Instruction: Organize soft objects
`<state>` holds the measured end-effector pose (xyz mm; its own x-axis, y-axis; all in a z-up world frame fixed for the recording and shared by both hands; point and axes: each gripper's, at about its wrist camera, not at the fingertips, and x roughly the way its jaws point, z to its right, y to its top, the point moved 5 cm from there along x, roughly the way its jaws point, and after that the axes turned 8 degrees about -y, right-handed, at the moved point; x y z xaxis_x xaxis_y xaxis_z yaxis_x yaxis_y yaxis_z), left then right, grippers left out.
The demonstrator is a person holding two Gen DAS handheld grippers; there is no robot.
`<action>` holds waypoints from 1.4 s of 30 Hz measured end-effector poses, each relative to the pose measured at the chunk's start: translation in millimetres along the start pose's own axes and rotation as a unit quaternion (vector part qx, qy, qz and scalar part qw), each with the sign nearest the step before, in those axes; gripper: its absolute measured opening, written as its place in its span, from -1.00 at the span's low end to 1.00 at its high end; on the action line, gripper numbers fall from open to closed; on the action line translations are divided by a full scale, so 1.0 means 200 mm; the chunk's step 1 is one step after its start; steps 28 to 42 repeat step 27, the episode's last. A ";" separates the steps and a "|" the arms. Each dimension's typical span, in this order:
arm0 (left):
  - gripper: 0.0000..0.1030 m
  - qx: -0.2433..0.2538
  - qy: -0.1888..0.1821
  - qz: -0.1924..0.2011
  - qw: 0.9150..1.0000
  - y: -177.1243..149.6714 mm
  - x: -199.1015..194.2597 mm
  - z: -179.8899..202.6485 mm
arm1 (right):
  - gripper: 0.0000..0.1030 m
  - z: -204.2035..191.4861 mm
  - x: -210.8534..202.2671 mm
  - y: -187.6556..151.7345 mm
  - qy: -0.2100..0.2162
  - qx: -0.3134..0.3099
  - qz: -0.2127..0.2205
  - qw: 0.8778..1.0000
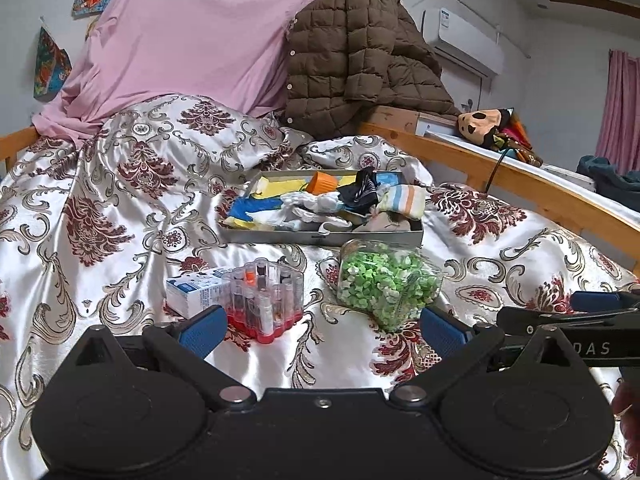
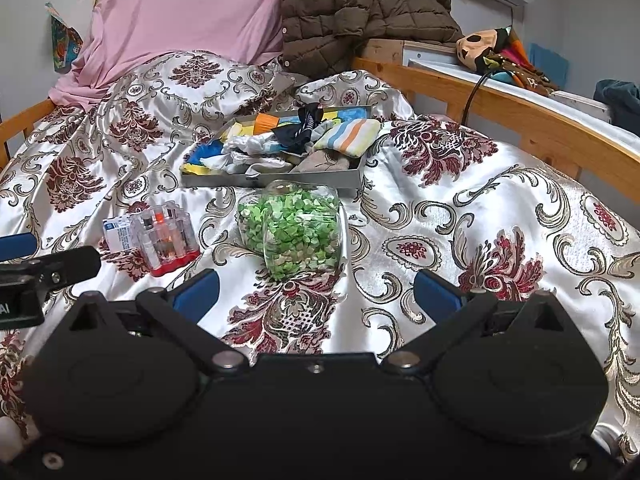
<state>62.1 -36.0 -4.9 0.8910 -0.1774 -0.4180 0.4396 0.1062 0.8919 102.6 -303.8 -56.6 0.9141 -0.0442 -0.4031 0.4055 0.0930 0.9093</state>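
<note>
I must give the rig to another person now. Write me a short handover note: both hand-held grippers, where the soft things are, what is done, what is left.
Left hand-held gripper: open, empty, low over the bedspread.
Right hand-held gripper: open, empty, beside the left one.
Soft things: the striped sock, dark cloth and white cloth lie mixed in the grey tray further up the bed.
In front of the tray: jar of green pieces, clear case, small box.
Done: nothing looks sorted yet.
Left: probably to sort the tray pile.
</note>
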 end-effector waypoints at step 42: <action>0.98 0.012 0.014 -0.008 1.000 -0.01 0.00 0.00 | 0.99 0.00 0.00 0.01 -0.002 0.001 -0.002 1.000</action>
